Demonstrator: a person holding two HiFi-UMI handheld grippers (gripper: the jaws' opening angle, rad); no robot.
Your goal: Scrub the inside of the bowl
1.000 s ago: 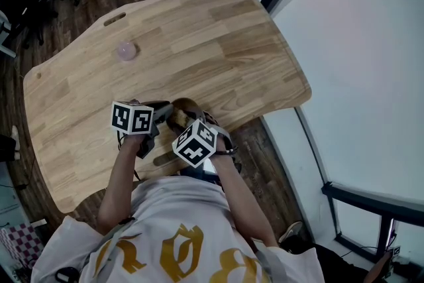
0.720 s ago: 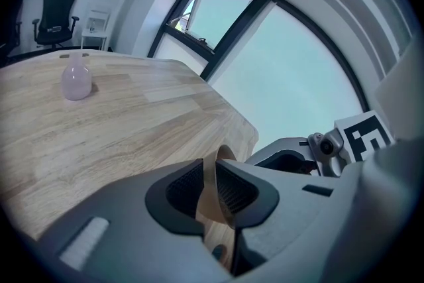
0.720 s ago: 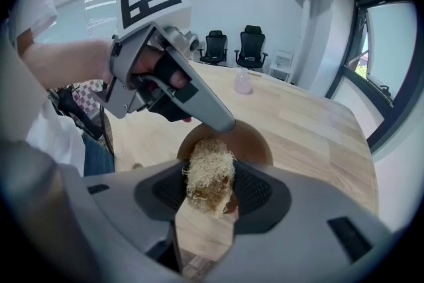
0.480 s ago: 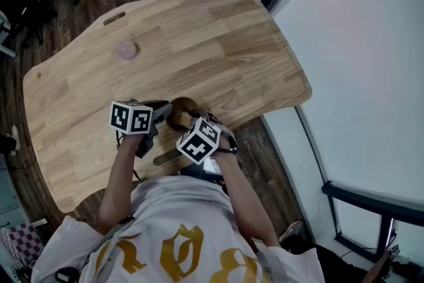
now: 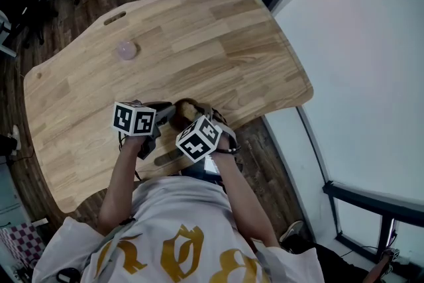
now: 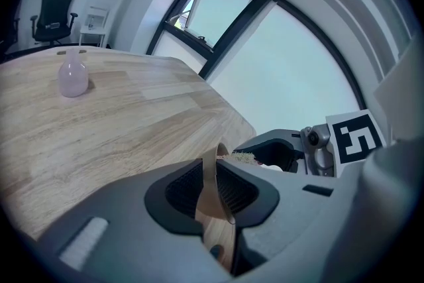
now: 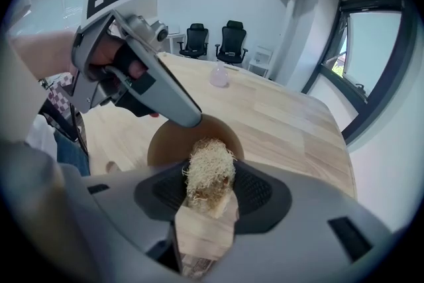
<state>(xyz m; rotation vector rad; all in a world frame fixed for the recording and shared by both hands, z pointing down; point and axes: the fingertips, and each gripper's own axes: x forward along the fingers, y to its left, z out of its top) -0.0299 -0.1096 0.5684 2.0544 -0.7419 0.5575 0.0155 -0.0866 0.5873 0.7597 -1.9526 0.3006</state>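
A small brown wooden bowl (image 5: pixel 183 105) sits near the table's front edge, right in front of the person. My left gripper (image 6: pixel 213 175) is shut on the bowl's thin rim (image 6: pixel 211 190); its jaws have just eased open a touch, with the rim still pinched between the pads. My right gripper (image 7: pixel 208 190) is shut on a wooden scrub brush (image 7: pixel 207 172). The brush's pale fibre bristles point down into the bowl (image 7: pixel 173 142). In the right gripper view the left gripper (image 7: pixel 177 109) reaches in from the upper left to the bowl's far rim. The bowl's floor is mostly hidden by the brush.
A small pink bottle (image 5: pixel 126 50) stands far out on the wooden table (image 5: pixel 218 36), also in the left gripper view (image 6: pixel 73 76). The table's edge (image 5: pixel 265 113) runs just right of the bowl. Office chairs (image 7: pixel 215 40) stand beyond the table.
The right gripper has shifted slightly over the bowl with the brush and tipped a little. The left gripper and the bowl have stayed in place.
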